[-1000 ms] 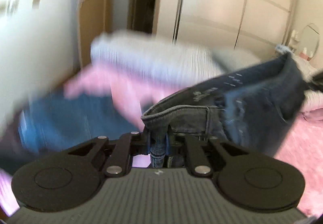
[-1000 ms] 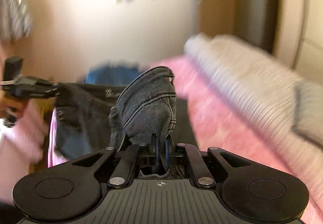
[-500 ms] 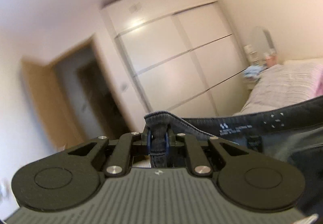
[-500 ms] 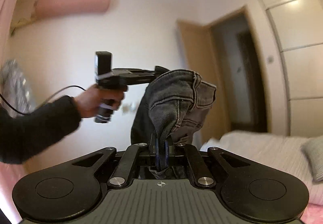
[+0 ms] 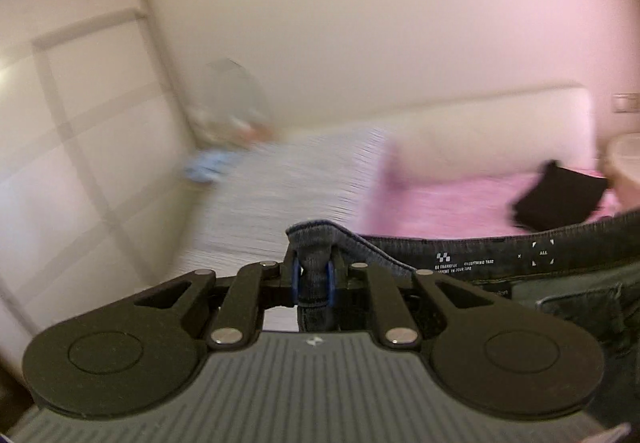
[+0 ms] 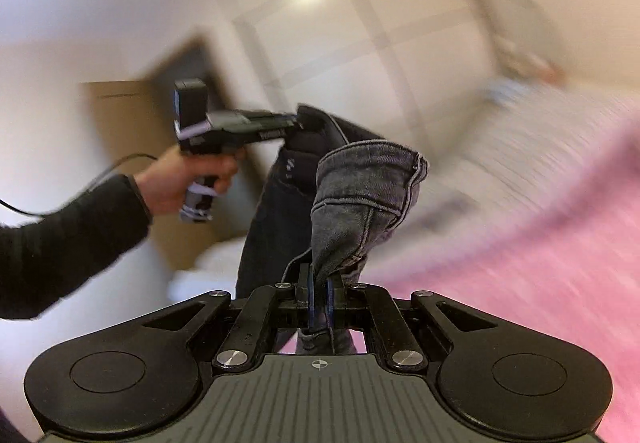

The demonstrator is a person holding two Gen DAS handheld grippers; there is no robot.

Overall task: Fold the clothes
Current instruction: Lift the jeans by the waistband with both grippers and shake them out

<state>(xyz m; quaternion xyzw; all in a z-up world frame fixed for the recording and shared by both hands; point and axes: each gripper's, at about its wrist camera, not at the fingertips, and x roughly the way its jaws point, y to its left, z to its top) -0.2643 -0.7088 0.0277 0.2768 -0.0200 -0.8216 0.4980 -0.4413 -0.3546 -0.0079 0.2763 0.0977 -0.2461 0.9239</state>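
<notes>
At six o'clock of the left wrist view, the left claw (image 5: pixel 313 280) is clamped on the waistband of the dark jeans (image 5: pixel 500 255), which stretch off toward three o'clock above the pink bed cover (image 5: pixel 448 203). A black folded garment (image 5: pixel 560 199) lies at two o'clock. Over in the right wrist view, the right claw (image 6: pixel 319 297) is clamped on bunched denim; the left hand (image 6: pixel 188 179) sits at ten o'clock.

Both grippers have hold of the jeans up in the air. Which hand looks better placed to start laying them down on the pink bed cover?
Probably the right. The right gripper, shut on the jeans, has the pink bed cover close below it. The left gripper clamps the waistband, with the cover farther off.
</notes>
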